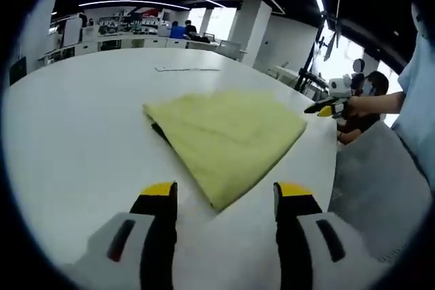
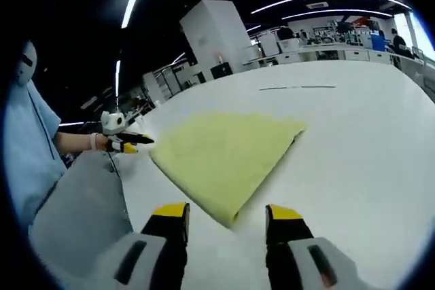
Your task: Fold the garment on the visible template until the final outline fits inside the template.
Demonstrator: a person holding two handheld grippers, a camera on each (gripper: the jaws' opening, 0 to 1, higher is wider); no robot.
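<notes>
ok, no readable writing. folded yellow garment is lying on the white table, just ahead of my left gripper and right gripper, both spread and holding nothing.

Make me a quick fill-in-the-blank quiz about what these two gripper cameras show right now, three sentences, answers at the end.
1. The folded garment on the white table is ____ in colour.
2. The left gripper has its jaws ____, holding nothing.
3. The tips of the right gripper are coloured ____.

Answers: yellow; open; yellow
</notes>
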